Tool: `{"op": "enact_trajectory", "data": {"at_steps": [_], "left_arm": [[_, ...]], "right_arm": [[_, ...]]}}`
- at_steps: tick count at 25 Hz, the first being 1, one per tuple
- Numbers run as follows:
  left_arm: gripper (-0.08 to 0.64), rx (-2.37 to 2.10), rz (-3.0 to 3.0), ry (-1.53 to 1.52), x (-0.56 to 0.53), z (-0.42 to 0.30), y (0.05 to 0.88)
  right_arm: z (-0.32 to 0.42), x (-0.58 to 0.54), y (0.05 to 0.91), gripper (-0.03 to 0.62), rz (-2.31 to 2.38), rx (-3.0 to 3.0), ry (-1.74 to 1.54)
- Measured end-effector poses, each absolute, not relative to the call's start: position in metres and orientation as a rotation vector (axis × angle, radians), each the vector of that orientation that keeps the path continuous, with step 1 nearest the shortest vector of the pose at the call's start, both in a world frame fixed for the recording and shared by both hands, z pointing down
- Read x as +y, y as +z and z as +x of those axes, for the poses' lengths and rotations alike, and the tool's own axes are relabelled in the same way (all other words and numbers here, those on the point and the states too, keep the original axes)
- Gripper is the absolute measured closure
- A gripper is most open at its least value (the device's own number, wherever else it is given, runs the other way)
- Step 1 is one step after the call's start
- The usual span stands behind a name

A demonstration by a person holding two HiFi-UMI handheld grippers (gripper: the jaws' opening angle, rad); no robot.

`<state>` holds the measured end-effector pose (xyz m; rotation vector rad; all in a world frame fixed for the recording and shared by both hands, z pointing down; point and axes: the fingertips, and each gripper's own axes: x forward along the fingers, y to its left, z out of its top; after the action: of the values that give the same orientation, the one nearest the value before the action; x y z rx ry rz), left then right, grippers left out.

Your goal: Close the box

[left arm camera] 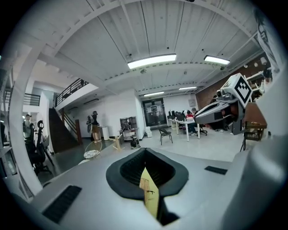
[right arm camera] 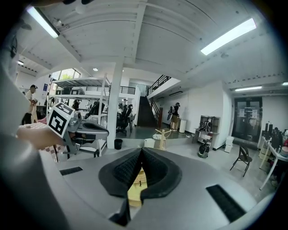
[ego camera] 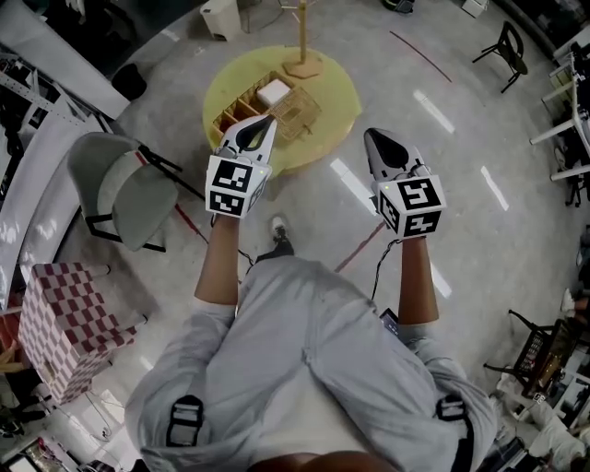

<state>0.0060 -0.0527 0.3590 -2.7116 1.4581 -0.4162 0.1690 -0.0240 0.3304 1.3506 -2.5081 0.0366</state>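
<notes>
A wooden box [ego camera: 247, 108] with compartments stands on the round yellow table [ego camera: 336, 88], and something white [ego camera: 274, 92] lies in it. Its mesh lid [ego camera: 298, 112] lies open to the right. My left gripper [ego camera: 267, 123] hovers at the box's near edge, shut and empty. My right gripper [ego camera: 371, 135] is shut and empty too, held off the table's right rim over the floor. In the left gripper view the pads [left arm camera: 135, 168] meet, and a strip of yellow table [left arm camera: 150, 200] shows in the slit below them. The right gripper view shows the same through its pads [right arm camera: 155, 173].
A wooden stand [ego camera: 301, 51] rises at the table's far side. To the left are a grey folding chair [ego camera: 129, 194] and a checkered cube [ego camera: 64, 323]. A white bin [ego camera: 221, 17] and a black chair [ego camera: 507, 46] stand farther off.
</notes>
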Motion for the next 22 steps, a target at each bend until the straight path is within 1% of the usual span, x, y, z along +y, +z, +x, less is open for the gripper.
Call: {"op": "enact_trajectory", "data": {"at_steps": [12, 22], "left_arm": [[0.531, 1.423, -2.787, -0.439, -0.162, -0.047, 0.378], [0.531, 1.455, -2.845, -0.508, -0.215, -0.079, 0.421]], "right_arm": [[0.116, -0.131, 0.353, 0.569, 1.36, -2.424, 0.116], [0.092, -0.189, 0.41, 0.568, 1.327, -2.332, 0.225]]}}
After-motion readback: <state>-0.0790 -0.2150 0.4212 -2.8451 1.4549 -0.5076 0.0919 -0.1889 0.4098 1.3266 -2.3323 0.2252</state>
